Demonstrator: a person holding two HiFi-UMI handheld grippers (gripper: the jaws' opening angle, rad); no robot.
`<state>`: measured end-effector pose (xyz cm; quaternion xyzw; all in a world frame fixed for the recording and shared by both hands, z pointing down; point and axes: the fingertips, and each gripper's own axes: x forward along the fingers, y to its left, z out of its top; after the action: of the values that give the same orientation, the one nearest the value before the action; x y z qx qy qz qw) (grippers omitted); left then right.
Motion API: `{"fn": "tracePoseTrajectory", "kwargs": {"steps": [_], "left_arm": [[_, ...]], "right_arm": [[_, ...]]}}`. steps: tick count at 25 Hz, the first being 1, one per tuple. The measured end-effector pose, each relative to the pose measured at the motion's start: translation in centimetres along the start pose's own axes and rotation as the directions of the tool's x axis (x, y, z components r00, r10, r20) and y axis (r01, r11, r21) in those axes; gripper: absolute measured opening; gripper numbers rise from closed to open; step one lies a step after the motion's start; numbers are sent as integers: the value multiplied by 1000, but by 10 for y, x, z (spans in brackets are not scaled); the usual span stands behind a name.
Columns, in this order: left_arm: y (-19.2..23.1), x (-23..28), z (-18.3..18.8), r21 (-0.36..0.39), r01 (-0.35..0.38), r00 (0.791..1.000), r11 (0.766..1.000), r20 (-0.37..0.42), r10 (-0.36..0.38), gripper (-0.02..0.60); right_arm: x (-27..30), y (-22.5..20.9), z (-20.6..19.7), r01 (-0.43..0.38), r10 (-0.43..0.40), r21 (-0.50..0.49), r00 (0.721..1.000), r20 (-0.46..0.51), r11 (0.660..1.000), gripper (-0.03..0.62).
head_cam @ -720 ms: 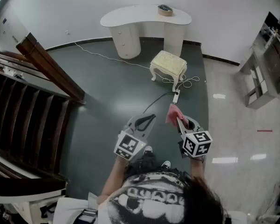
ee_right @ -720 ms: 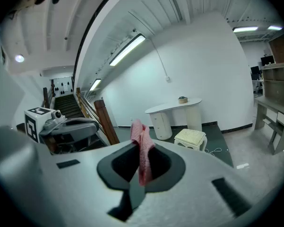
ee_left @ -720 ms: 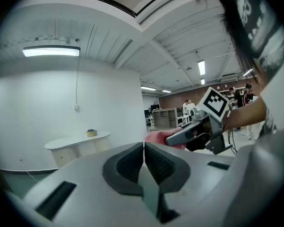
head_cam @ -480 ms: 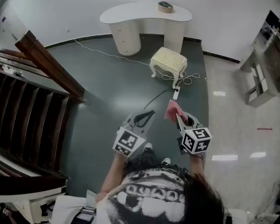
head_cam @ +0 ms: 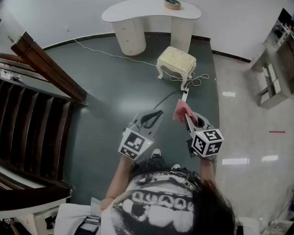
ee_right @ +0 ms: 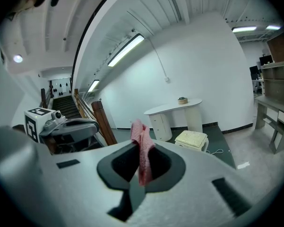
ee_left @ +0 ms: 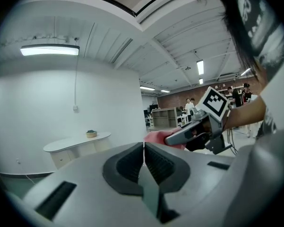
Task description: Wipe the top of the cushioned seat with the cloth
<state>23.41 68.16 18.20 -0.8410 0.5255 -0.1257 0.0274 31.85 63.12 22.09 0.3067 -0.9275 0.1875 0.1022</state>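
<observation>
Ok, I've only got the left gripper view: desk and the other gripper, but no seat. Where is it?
Observer: The head view shows the seat on the dark floor, just in front of the desk.
Operator: Is the cloth clamped?
Observer: Yes. The right gripper view shows the right gripper shut on the cloth, which sticks up past the jaws.
Operator: Anything in the way?
Observer: A white power strip lies on the floor just short of the seat.
</observation>
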Motion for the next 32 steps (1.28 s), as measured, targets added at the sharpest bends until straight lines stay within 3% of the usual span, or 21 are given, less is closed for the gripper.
{"fn": "tracePoseTrajectory", "kwargs": {"steps": [10, 20, 27, 32], "left_arm": [[49, -7, -15, 4, 29, 1000, 1000, 12, -29, 9], [72, 2, -44, -72, 50, 999, 996, -10, -51, 9], [113, 27, -66, -115, 9, 999, 993, -40, -13, 9], [161, 64, -67, -105, -23, 999, 994, -45, 18, 9]], "right_arm": [[43, 16, 0, 31, -32, 28, 999, 11, 999, 11], [74, 10, -10, 56, -53, 35, 997, -63, 998, 11], [129, -9, -9, 18, -13, 36, 993, -117, 999, 11], [192, -43, 21, -9, 11, 26, 994, -106, 1000, 11]]}}
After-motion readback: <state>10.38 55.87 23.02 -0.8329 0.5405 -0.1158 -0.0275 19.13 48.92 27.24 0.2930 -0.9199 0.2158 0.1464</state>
